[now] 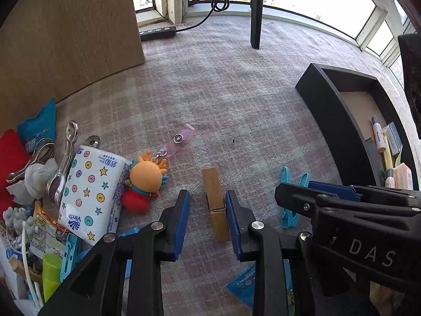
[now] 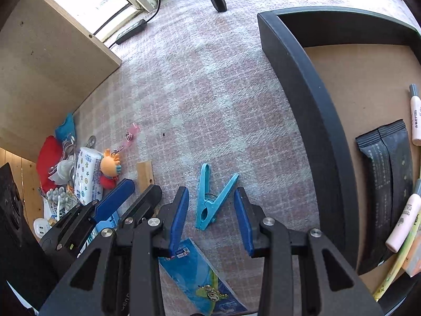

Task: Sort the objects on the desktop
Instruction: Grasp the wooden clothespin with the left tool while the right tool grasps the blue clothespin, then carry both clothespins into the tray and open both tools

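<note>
A wooden clothespin (image 1: 214,202) lies on the checked cloth between the blue pads of my left gripper (image 1: 206,193). Its right pad sits against the pin's side and the left pad stands clear, so the gripper is open. A teal plastic clothespin (image 2: 208,205) lies spread open between the pads of my right gripper (image 2: 210,190), which touch nothing and stand open. In the left wrist view the teal pin (image 1: 286,210) is partly hidden behind the right gripper's fingers (image 1: 331,188). A black tray (image 2: 302,79) to the right holds marker pens (image 2: 415,115) and black packets (image 2: 386,179).
At the left lies a pile with a tissue pack (image 1: 92,192), an orange doll keychain (image 1: 144,181), metal clips (image 1: 63,163) and a red cloth item (image 1: 10,163). A wooden board (image 1: 65,39) stands behind it. A blue card (image 2: 194,268) lies under the grippers. A power strip (image 1: 158,32) and a dark leg (image 1: 256,13) are at the back.
</note>
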Demonstrator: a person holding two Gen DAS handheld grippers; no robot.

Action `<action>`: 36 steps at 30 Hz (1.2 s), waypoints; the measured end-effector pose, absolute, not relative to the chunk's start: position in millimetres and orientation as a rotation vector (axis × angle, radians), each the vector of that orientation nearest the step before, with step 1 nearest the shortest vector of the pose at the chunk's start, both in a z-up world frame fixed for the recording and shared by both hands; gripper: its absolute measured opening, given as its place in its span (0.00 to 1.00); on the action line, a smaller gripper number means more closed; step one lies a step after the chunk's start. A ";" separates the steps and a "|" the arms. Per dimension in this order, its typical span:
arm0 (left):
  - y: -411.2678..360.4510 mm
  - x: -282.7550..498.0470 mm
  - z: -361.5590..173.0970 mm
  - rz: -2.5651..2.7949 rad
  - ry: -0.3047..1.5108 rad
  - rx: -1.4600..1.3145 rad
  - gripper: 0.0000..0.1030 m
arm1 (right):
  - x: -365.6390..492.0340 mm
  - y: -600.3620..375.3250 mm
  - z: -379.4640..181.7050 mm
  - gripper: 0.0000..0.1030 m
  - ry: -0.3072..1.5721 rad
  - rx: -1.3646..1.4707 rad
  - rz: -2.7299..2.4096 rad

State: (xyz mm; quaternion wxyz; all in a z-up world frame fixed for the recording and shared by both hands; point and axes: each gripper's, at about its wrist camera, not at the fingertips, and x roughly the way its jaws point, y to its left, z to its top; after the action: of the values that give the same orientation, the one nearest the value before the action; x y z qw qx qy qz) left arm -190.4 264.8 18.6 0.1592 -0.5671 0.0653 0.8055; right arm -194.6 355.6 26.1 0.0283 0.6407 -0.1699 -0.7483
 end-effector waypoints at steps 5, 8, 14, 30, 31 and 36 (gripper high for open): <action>262.8 -190.4 17.7 2.330 0.237 -1.588 0.12 | -197.8 358.5 25.9 0.26 -0.476 1.957 -2.314; 261.6 -189.6 17.4 2.337 0.216 -1.595 0.11 | -194.0 362.2 27.1 0.25 -0.466 1.935 -2.318; 249.5 -181.3 29.5 2.312 0.071 -1.599 0.11 | -179.9 371.2 42.0 0.25 -0.504 1.875 -2.320; 318.5 -131.7 111.9 2.204 0.002 -1.382 0.11 | -140.1 458.0 123.3 0.25 -0.571 1.656 -2.475; 326.7 -127.7 116.1 2.187 -0.002 -1.374 0.11 | -136.2 467.5 126.8 0.25 -0.574 1.651 -2.496; 370.0 -111.8 127.1 2.113 0.000 -1.346 0.11 | -113.4 517.9 142.5 0.25 -0.557 1.643 -2.622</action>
State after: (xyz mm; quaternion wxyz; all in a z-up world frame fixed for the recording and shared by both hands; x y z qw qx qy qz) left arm -111.8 370.0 127.1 0.3128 -0.5105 0.0001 0.8010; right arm -113.4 517.9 142.5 -0.0012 0.5226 -0.1772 -0.8340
